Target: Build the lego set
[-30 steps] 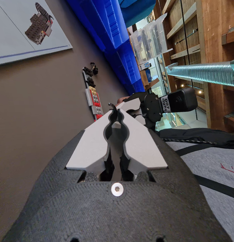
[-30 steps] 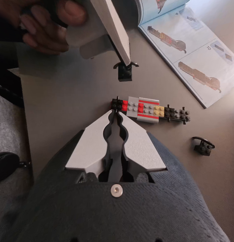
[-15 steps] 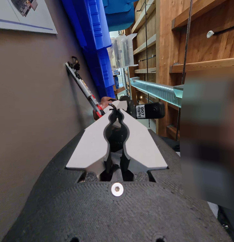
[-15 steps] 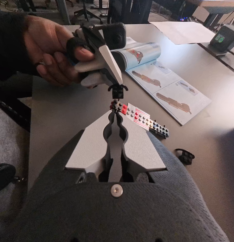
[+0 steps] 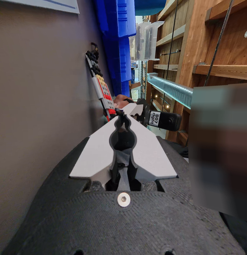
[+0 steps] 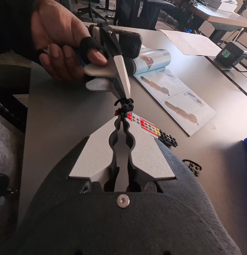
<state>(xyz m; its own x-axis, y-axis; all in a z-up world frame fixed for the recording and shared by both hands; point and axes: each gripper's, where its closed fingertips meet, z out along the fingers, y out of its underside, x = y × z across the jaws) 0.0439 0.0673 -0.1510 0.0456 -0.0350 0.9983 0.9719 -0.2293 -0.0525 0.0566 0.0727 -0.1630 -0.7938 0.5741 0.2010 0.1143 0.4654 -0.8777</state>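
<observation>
A long lego strip (image 6: 145, 124) of black, red, grey and tan plates lies on the grey table (image 6: 67, 124). My right gripper (image 6: 122, 117) is shut on its black and red near end. My left gripper (image 6: 126, 98), held in a hand, comes down from above and is shut on a small black piece with curved arms (image 6: 127, 106). That piece hangs just above the end of the strip that my right gripper holds. In the left wrist view the left gripper (image 5: 121, 116) meets the strip (image 5: 101, 86) at its tips. The piece is mostly hidden there.
A second small black curved piece (image 6: 194, 167) lies on the table to the right. An open instruction booklet (image 6: 175, 96) lies behind the strip. A black box with green lights (image 6: 232, 55) and a white sheet (image 6: 189, 42) are farther back. Blue bins (image 5: 120, 41) stand along the table. Left and right tips are no more than a few centimetres apart.
The left gripper has brought the black piece down, close over the strip's near end. The right gripper has tilted up, and the held end of the strip has risen with it.
</observation>
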